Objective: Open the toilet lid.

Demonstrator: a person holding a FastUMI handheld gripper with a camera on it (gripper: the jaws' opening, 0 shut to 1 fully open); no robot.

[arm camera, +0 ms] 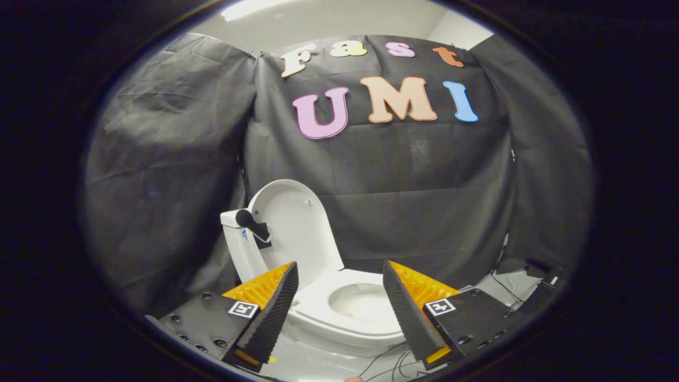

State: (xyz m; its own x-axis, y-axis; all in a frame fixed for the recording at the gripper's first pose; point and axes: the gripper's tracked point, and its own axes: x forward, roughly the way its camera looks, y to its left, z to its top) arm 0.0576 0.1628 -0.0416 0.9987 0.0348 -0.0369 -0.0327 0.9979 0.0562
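Observation:
A small white toilet [339, 313] stands on the floor just beyond my fingers. Its lid [297, 228] is raised upright and leans back against the tank [238, 239], which carries a black flush handle [252, 223]. The seat ring [318, 302] lies down around the open bowl [363, 302]. My gripper [339, 276] is open, its two black ribbed pads with orange backing spread wide on either side of the bowl. Nothing is between the fingers [273, 313].
Black cloth walls close in the booth behind and beside the toilet. Thin dark cables [392, 361] trail over the light floor near the toilet's base and toward the right, where a dark device [546, 276] sits by the wall.

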